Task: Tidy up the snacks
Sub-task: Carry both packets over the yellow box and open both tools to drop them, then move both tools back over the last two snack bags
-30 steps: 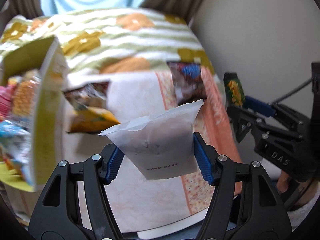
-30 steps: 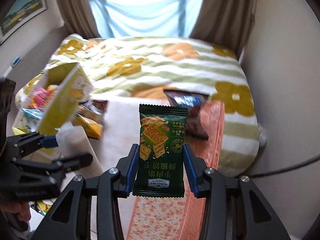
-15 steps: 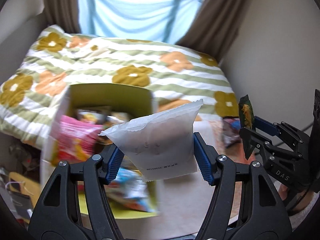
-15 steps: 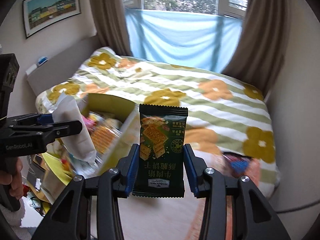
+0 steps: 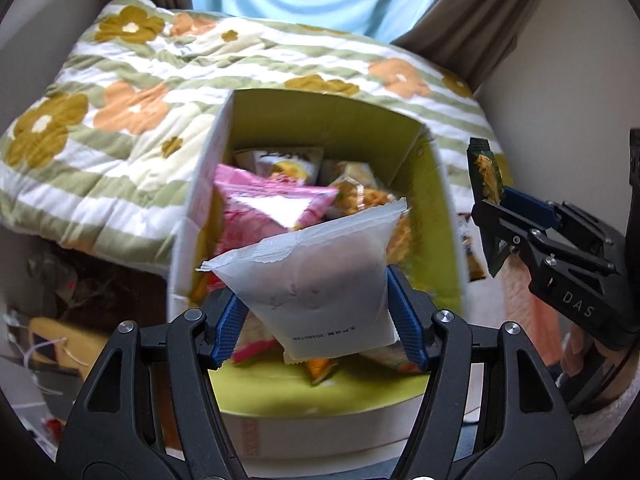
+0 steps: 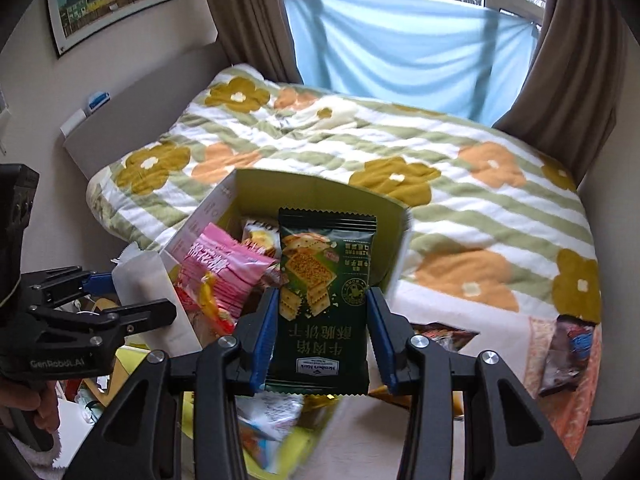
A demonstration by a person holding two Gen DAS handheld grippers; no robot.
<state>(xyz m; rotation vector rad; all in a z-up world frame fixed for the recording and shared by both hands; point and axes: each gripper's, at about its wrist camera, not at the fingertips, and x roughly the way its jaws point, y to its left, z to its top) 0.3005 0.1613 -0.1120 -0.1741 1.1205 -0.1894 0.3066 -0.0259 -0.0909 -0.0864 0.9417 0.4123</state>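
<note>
In the lower centre of the left wrist view the left gripper (image 5: 318, 312) was closed on a white snack packet (image 5: 320, 280), its blue pads pressing both side edges; the packet stood upright, long axis running up the frame, crimped top tilted toward the upper right, a line of small printed text near its bottom; directly behind and below it lay the open box (image 5: 432, 184), so the packet hung over the box's near half and the release looked, by my reading, a short drop downward. In the lower centre of the right wrist view the right gripper (image 6: 322, 334) likewise clamped a dark green cracker packet (image 6: 324, 300), upright, cracker picture above and white characters below; the same box (image 6: 248, 184) sat just beyond it toward the frame's middle. Inside lay a pink packet (image 6: 218, 270) and other wrappers; farther off stretched the flowered quilt (image 6: 460, 168). The left gripper seemed nearer the opening.
</note>
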